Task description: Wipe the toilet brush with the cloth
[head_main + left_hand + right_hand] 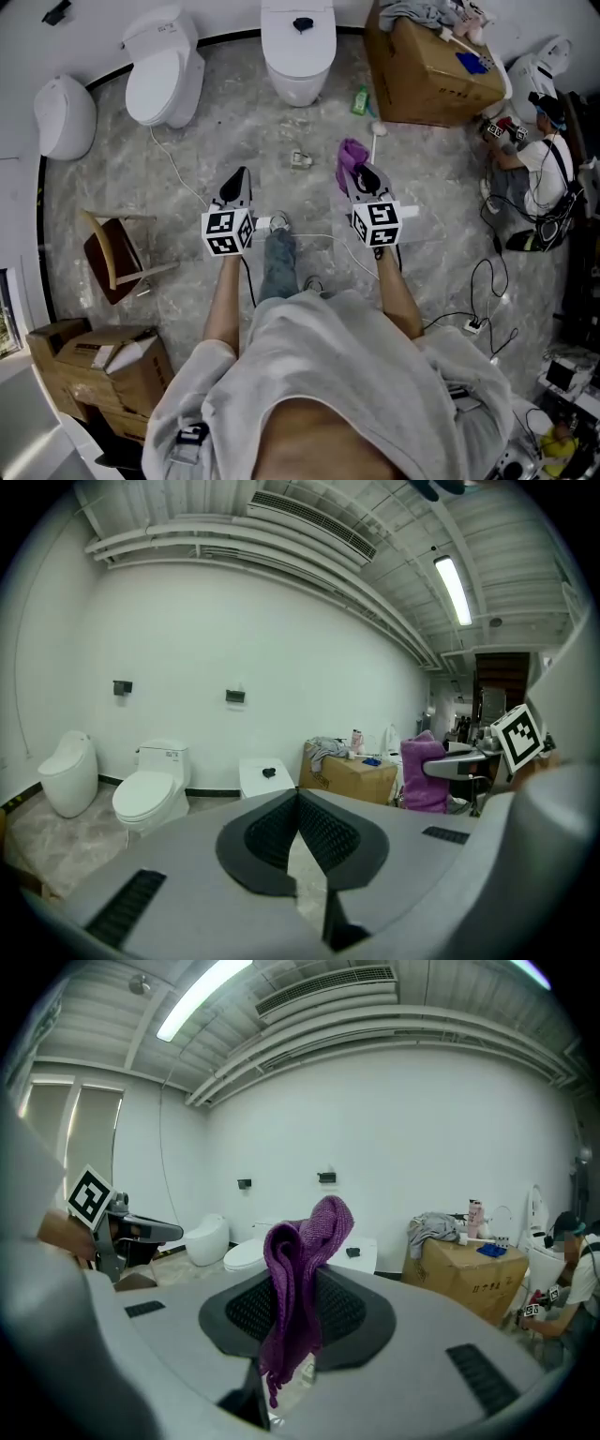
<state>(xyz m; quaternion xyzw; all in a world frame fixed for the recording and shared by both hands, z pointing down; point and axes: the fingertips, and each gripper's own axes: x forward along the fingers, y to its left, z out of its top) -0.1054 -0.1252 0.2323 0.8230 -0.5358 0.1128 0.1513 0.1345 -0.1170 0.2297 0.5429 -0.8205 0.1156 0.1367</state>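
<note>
The left tongs (pixel 298 797) were closed, the dark ribbed pads meeting at their tips with nothing between them. The right tongs (pixel 302 1283) were clamped on a purple cloth (pixel 300 1260), which stood up in a folded bunch above the pads and hung down in a frayed tail below them. In the head view both tongs were held side by side above the floor (pixel 234 131), apart from each other, each with its marker cube (pixel 228 232) nearest the person's hands.

On the floor just past the cloth lay a white stick with a round end (pixel 377 131), which may be the toilet brush, though it was too small to tell. Beside it stood a green bottle (pixel 361 100) and a big cardboard box (pixel 427 80) with clothes heaped on top. Three white toilets stood along the wall: one (pixel 298 42) straight ahead, one (pixel 164 70) to the left and a rounder one (pixel 64 117) further left. A wooden chair (pixel 112 253) lay tipped at the left, and a person (pixel 536 169) sat at the right among cables.
</note>
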